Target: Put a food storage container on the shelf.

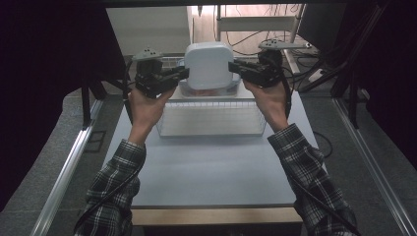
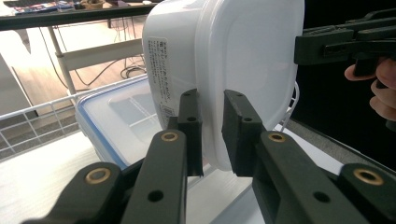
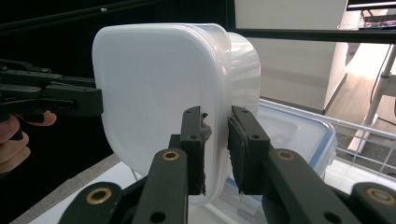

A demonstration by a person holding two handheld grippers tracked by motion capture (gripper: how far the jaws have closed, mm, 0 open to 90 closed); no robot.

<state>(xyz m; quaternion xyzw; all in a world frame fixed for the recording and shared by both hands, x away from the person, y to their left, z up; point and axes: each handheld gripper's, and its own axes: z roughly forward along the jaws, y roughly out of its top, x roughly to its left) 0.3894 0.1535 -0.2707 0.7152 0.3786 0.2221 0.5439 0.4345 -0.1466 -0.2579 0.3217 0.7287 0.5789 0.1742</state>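
above smooth grey table (image 1: pixel 211 167), both tools pinch rounded glossy white plastic container (image 1: pixel 208 65) rim.

A pale table (image 1: pixel 206 172) stands on grey floor (image 1: pixel 44 162); dark surroundings, cables (image 1: pixel 255 42) trailing over lit flooring behind.

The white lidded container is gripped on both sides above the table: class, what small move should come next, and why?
Probably keep lifting it level. The left gripper and right gripper pinch the white container by opposite rim edges, and it hangs close above the blue-rimmed box, so it needs clearance before going sideways.
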